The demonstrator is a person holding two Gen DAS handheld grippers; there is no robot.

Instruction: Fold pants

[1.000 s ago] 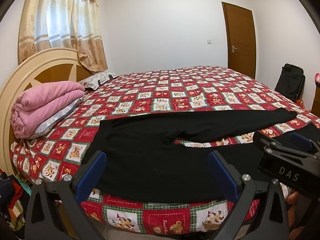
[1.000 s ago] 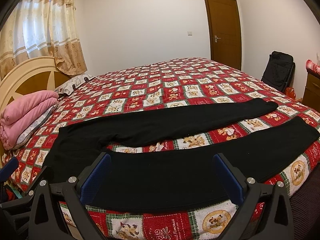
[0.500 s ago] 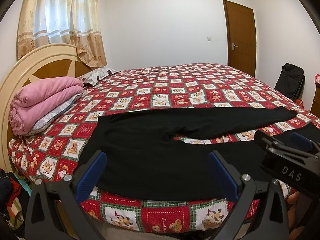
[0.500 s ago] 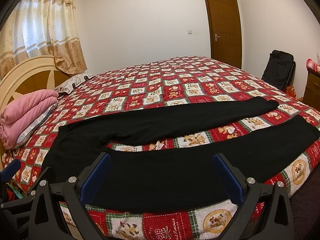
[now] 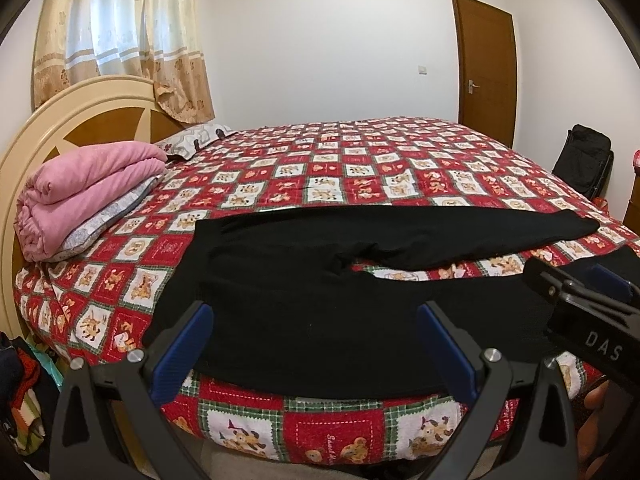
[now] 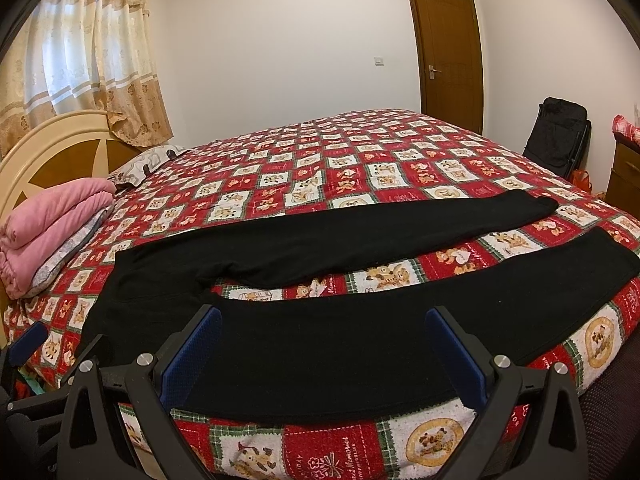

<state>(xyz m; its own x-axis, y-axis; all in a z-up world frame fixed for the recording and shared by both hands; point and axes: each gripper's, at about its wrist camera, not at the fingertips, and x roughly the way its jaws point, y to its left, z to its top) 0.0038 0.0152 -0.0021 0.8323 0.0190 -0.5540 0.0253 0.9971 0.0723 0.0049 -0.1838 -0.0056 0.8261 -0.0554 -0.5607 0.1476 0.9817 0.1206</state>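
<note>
Currently, black pants lie flat on the bed, legs spread.
Left hand-held gripper and right hand-held gripper both gape wide, holding nothing.

Your left gripper and right gripper look alike: black angular frames, blue pads lining each finger, round silver screws at the pivots. Beside your left gripper, the right one's black housing reads "DAS" in white.
</note>
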